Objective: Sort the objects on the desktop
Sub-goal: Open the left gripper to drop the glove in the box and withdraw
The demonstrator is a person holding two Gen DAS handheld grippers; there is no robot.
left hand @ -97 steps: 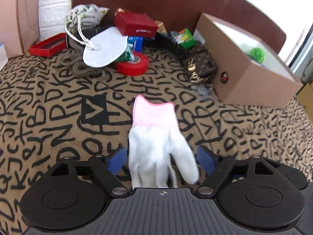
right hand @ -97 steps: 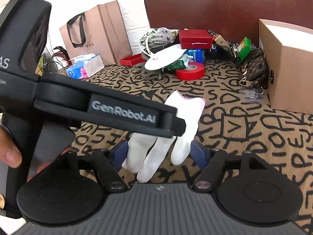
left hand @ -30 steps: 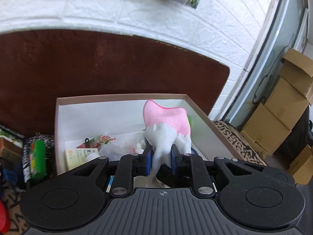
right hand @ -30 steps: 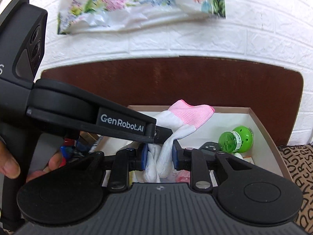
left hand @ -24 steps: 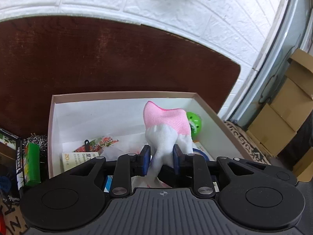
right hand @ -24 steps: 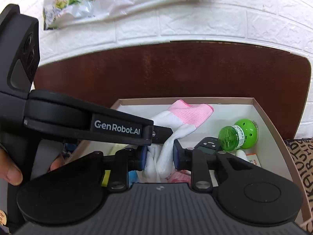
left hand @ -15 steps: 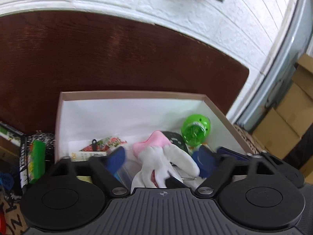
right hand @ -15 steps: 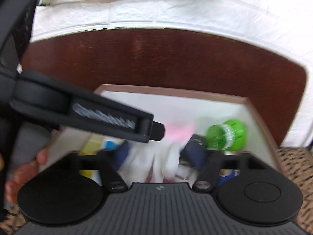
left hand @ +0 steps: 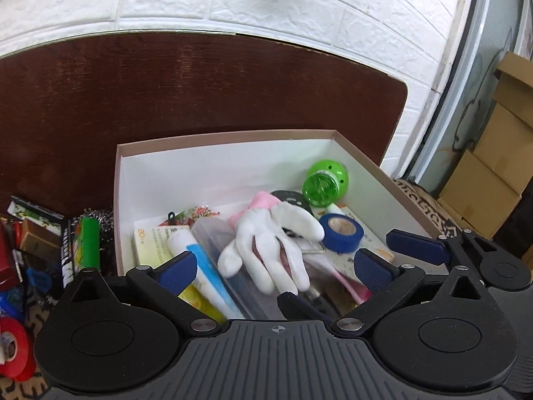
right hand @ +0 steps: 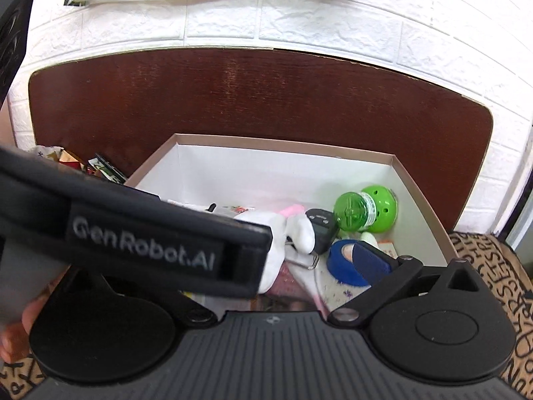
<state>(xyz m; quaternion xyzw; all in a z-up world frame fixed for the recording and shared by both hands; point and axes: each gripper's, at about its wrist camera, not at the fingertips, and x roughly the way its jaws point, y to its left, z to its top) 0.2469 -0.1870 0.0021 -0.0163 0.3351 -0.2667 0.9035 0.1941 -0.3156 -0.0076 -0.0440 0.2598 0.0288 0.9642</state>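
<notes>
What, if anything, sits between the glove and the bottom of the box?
The glove is already inside the box, but it lies on a clear case, not the bottom. Both grippers' jaws are opening, with nothing pinched between them.

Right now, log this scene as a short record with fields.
container: open cardboard box, white inside
glove: white glove with pink cuff, lying loose in the box on other items
neighbours: green ball, blue tape roll
left gripper: jaws opening, nothing pressed between the pads
right gripper: jaws opening, holding nothing
outside box: red tape roll
</notes>
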